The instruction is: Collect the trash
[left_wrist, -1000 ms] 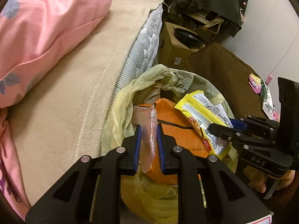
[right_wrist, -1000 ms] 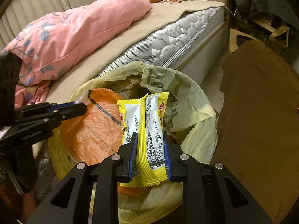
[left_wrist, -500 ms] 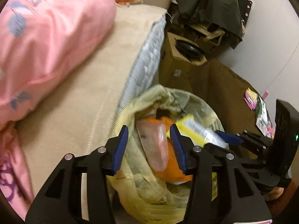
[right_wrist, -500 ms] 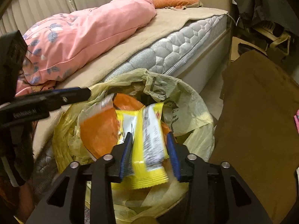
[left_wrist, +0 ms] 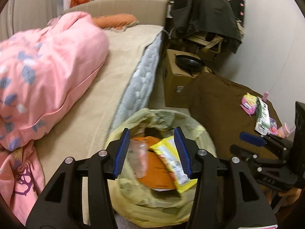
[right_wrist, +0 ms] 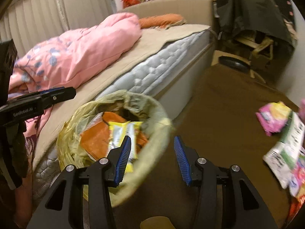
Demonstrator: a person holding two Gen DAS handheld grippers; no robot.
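Trash bag (left_wrist: 133, 208), yellow, thin film, mouth open upward, stands on the floor just beside the bed (left_wrist: 106, 87); already in it, left to right in the left wrist view: a clear plastic wrapper (left_wrist: 140, 158), an orange packet (left_wrist: 154, 171), a yellow snack wrapper (left_wrist: 171, 158) lying aslant, its long axis running from upper left to lower right. Left gripper (left_wrist: 152, 150) hangs above the bag mouth, its jaws having just been opening, now spread with nothing pressed between the pads; the clear wrapper seen between them lies loose below. Right gripper (right_wrist: 152, 156) likewise released, jaws just been opening, over the bag's near rim and the brown rug (right_wrist: 219, 105), the yellow wrapper dropped in the bag to its left. Remaining trash lies well apart to the right on the rug: a pink wrapper (right_wrist: 274, 118) and a green-and-white package (right_wrist: 289, 148), overlapping at their edges. Judged: both light, crinkly, slick film, nothing fragile; they will flex and slide, so pinch an edge or a crimped seam rather than the flat face. The green-and-white package's long axis runs from upper right to lower left in the right wrist view; blur hides its finer edges.
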